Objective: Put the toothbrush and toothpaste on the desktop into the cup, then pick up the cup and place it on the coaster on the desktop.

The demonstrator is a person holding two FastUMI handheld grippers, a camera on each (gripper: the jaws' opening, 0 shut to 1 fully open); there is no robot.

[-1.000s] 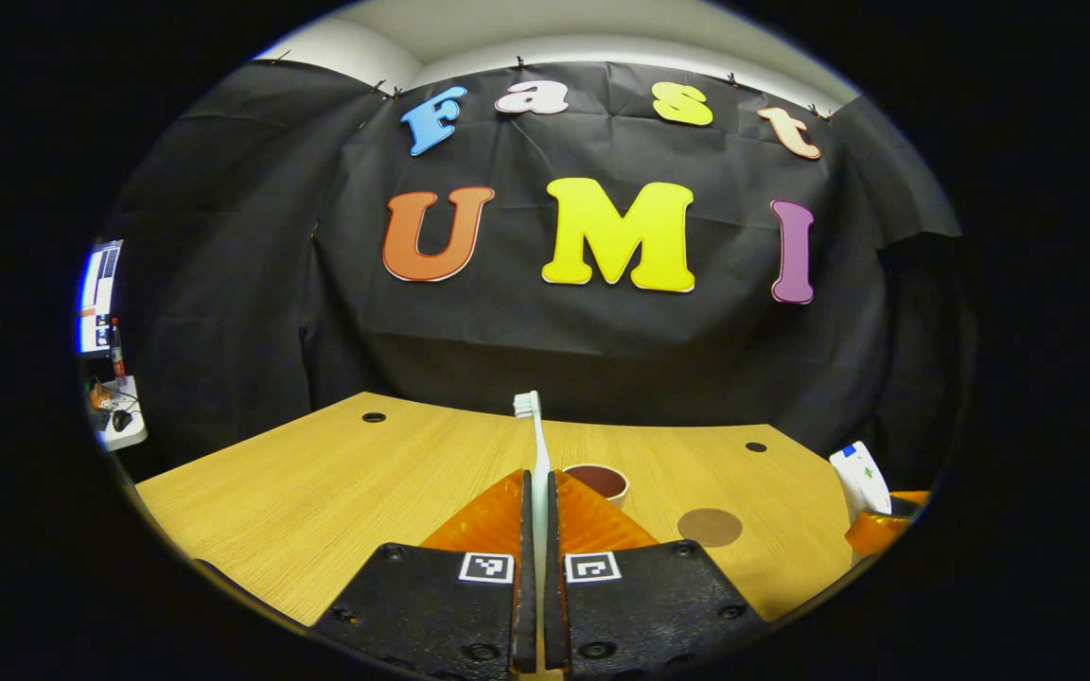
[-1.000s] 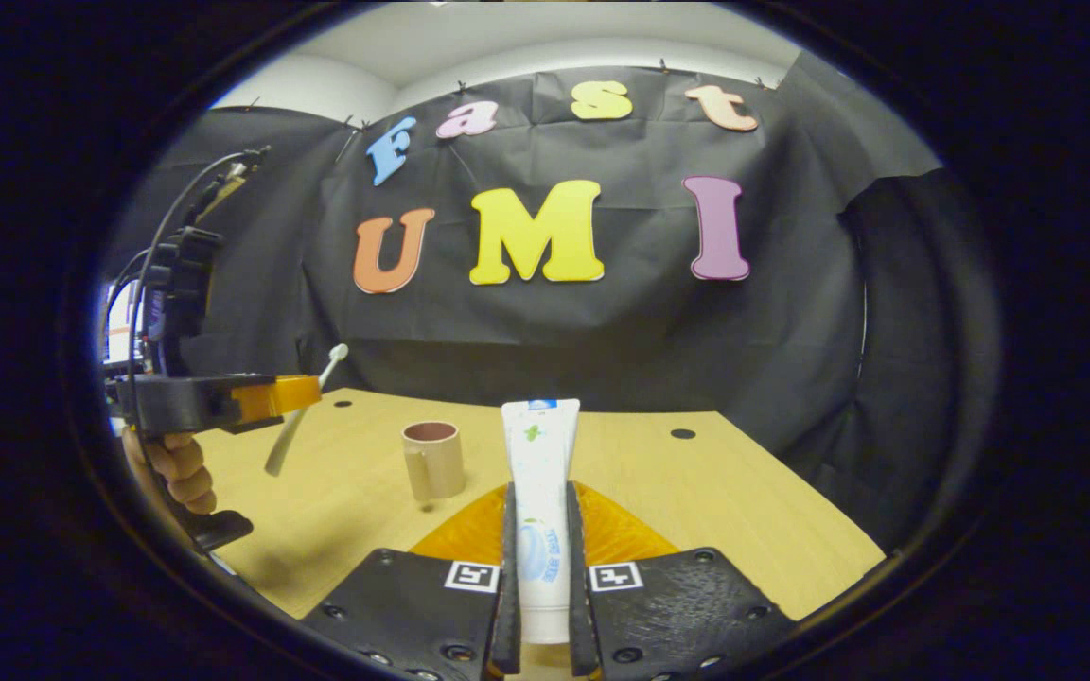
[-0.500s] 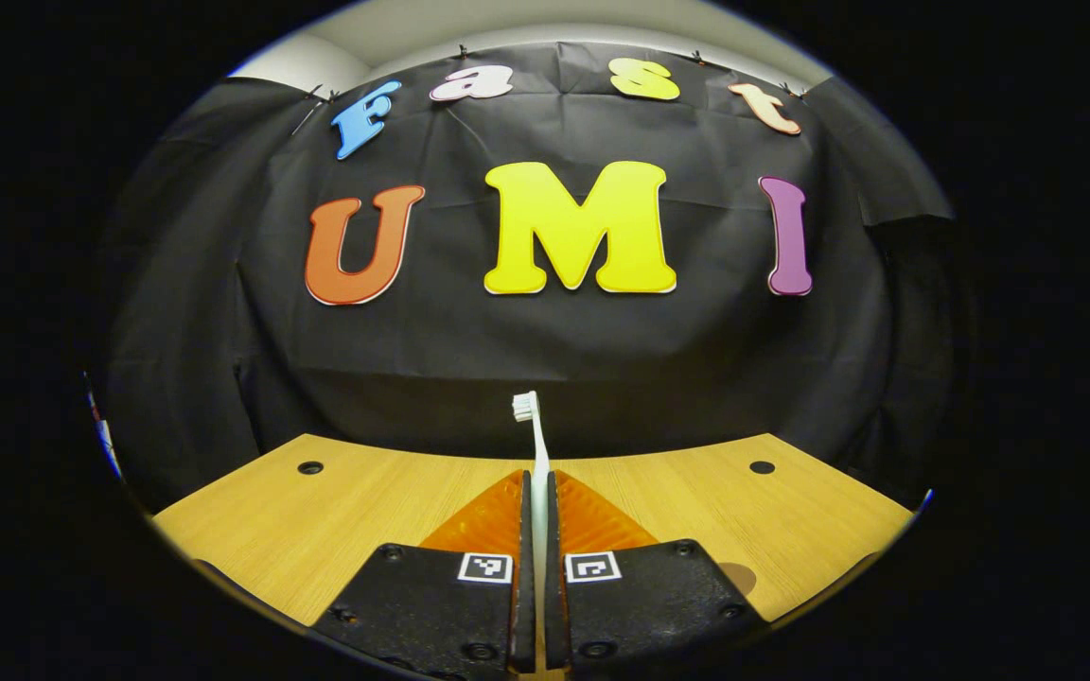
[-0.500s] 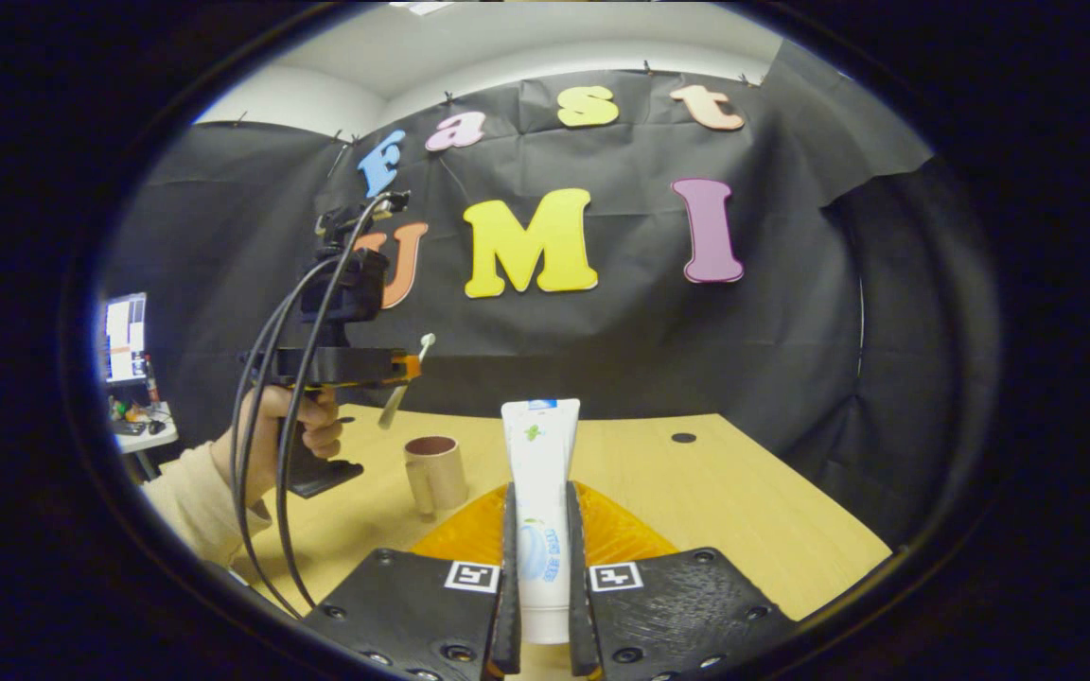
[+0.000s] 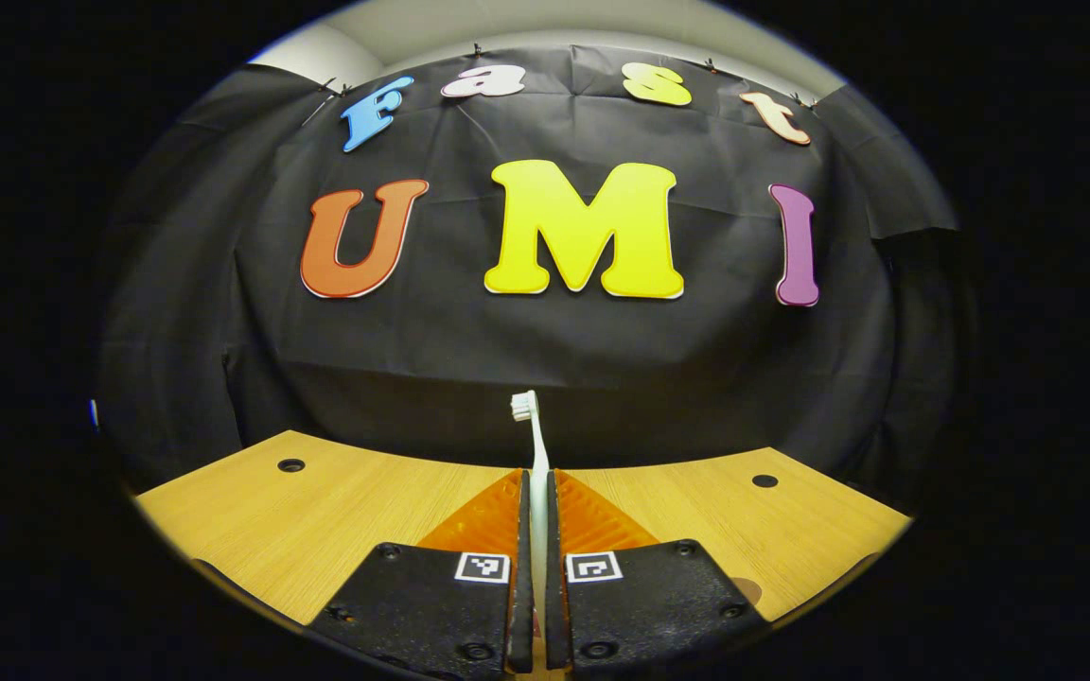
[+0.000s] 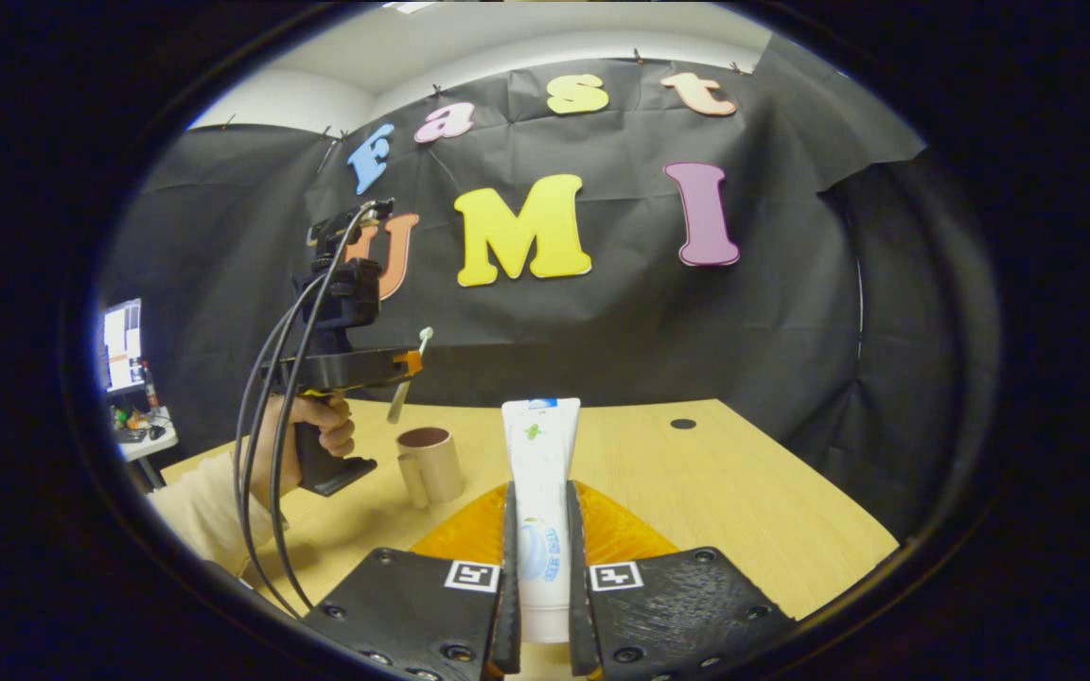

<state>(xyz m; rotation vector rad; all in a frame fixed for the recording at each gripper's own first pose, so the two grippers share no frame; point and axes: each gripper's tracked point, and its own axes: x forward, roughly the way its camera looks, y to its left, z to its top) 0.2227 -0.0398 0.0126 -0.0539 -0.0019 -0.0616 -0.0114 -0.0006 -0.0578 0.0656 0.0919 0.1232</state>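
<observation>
My left gripper is shut on a white toothbrush that stands upright, bristles at the top. In the right gripper view that left gripper hangs just above the tan cup, and the toothbrush slants with its handle end over the cup's mouth. My right gripper is shut on a white toothpaste tube, held upright to the right of the cup. A sliver of the brown coaster peeks out beside the left gripper's body.
The wooden desktop has round cable holes near its back edge. A person's hand and sleeve hold the left gripper, with black cables hanging down. A side table with clutter stands at the far left.
The left gripper swung right with the toothbrush and came over the cup, which has left its own view. The right gripper holds nearly still with the toothpaste.
</observation>
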